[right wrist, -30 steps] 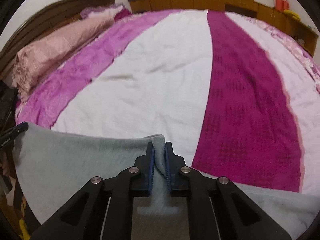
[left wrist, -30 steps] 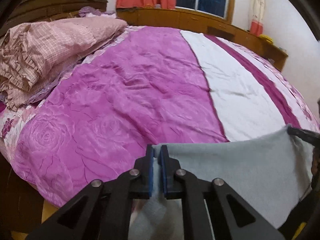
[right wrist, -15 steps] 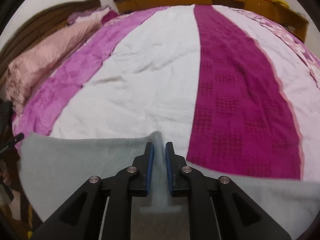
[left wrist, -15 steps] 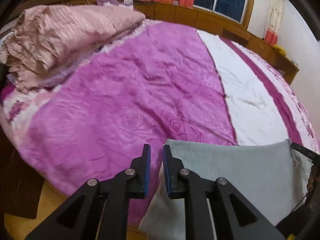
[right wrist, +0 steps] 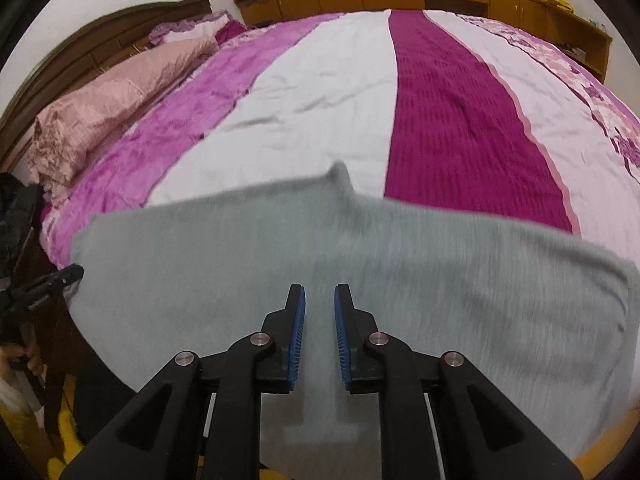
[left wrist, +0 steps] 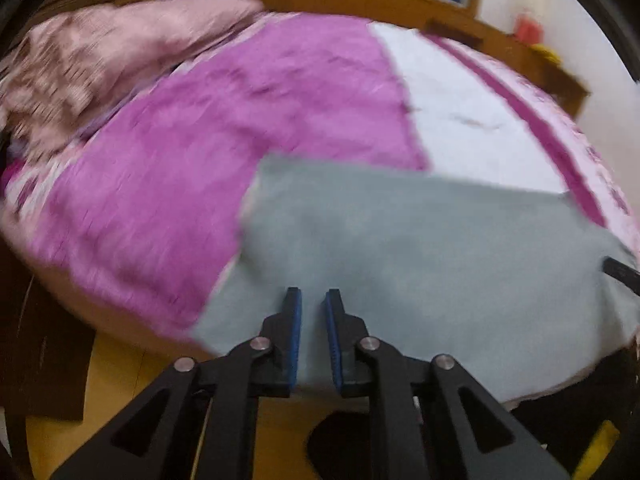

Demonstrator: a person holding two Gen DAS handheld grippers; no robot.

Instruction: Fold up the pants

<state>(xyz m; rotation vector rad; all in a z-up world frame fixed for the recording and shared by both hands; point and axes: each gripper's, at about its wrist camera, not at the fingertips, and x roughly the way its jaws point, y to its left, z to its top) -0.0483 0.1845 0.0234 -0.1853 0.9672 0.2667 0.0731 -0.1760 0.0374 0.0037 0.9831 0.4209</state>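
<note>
Presently, the grey pants (left wrist: pixel 420 248) are seen spread flat on the near edge of the bed (left wrist: pixel 168 184), directly ahead of and beneath both sets of fingers. The left gripper (left wrist: pixel 313 300) is presented with its blue-padded fingers (left wrist: pixel 295 332) set narrowly apart, and nothing is held between them; the grey cloth is seen through the gap. The left-wrist view is blurred, so contact between the fingertips and the cloth cannot be confirmed. The left corner of the pants is located ahead and to the left of the left fingers, over the purple stripe of the bedspread (left wrist: pixel 280 92).

The right gripper (right wrist: pixel 319 300) is likewise shown with its fingers (right wrist: pixel 299 332) narrowly parted and nothing gripped. Ahead of the right fingers, the far edge of the pants (right wrist: pixel 360 264) is raised into a small peak, which appears to lie over the white stripe of the bedspread (right wrist: pixel 328 92). The cloth extends to the right of the right fingers, across the dark magenta stripe. To the far left of the right fingers, the tip of the left gripper is seen at the edge of the pants. A pink pillow (right wrist: pixel 108 116) is located far ahead and to the left, by the wooden headboard (right wrist: pixel 100 44).
</note>
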